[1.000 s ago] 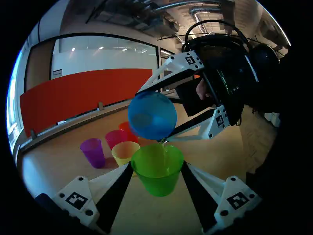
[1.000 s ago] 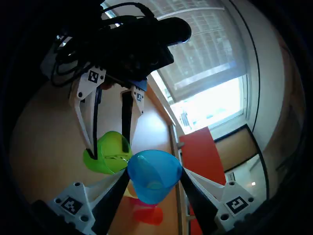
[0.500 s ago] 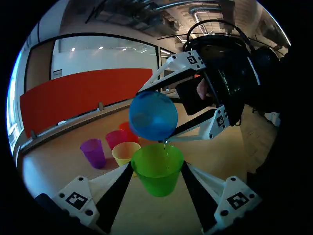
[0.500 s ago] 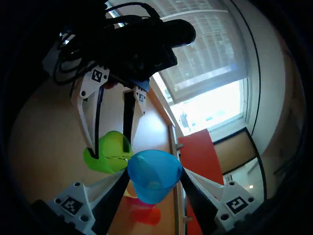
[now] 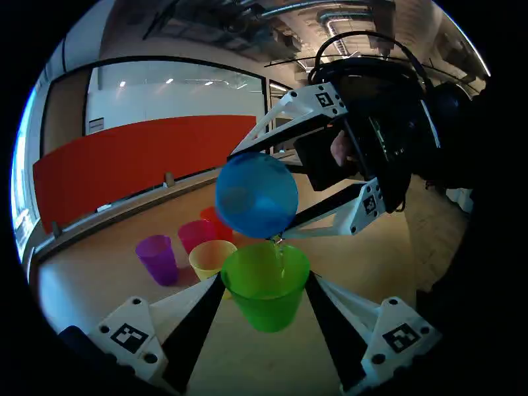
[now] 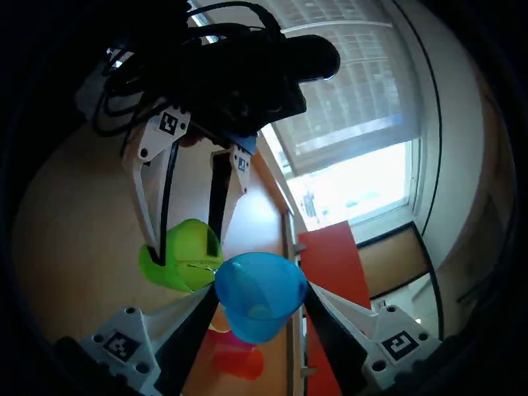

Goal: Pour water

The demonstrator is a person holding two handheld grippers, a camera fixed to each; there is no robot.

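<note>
Two cups meet in mid-air in the left gripper view! The left hand-held gripper (image 5: pixel 264 278) pinches the green cup (image 5: pixel 265 294) between both fingers and holds it upright above the table (image 5: pixel 92 284). Just above it, the right hand-held gripper (image 5: pixel 257 196) clamps the blue cup (image 5: pixel 256 191), tipped hard over with its lower rim right at the green cup's far edge. A thin thread of water (image 5: pixel 278 245) drops from that rim into the green cup. A person's hand (image 5: pixel 338 149) grips the right tool's dark body. Down on the table stand four more cups close together: a purple cup (image 5: pixel 157 259), a pink cup (image 5: pixel 195 232), a yellow-orange cup (image 5: pixel 208 256) and a red cup (image 5: pixel 212 216) at the back. A long red wall panel (image 5: pixel 132 158) runs behind them.

Over to the right gripper view: the blue cup sits squeezed between this gripper's two fingers, mouth towards the camera, a little water pooled at its low lip. Just beyond that lip is the green cup, tilted in this picture, caught between the left tool's fingers. A bright window (image 6: pixel 350 185) glares behind.
</note>
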